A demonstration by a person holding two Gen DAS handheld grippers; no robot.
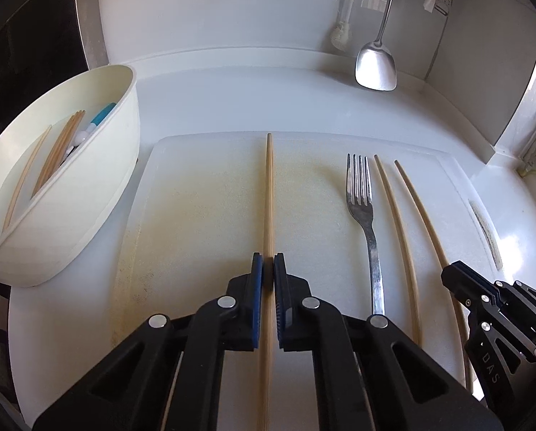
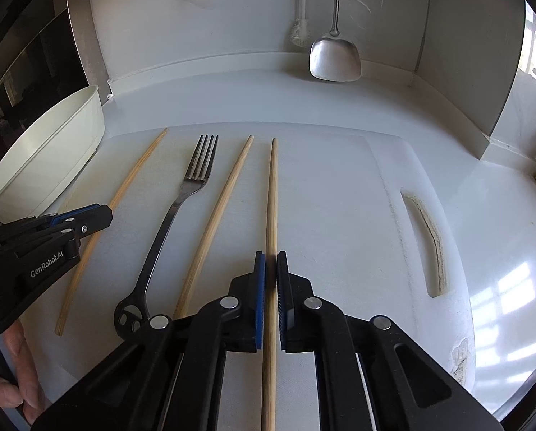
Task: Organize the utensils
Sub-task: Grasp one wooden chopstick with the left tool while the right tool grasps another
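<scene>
**Open board to the right, crowded lanes between the grippers**

The white cutting board [image 2: 339, 215] lies bare right of the right gripper [image 2: 270, 262], out to its handle slot [image 2: 426, 244]. Between the two grippers lie a fork [image 2: 174, 215] and a loose chopstick [image 2: 217, 222], near each other, leaving narrow lanes. The cream holder [image 1: 88, 179] blocks the left edge, just beside the board. A hanging spatula [image 1: 375, 68] stands over the clear back counter [image 1: 232, 104].

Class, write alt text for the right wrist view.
The right gripper is shut on a chopstick lying on a white cutting board. To its left lie another chopstick, a fork and a third chopstick in the left gripper.
</scene>
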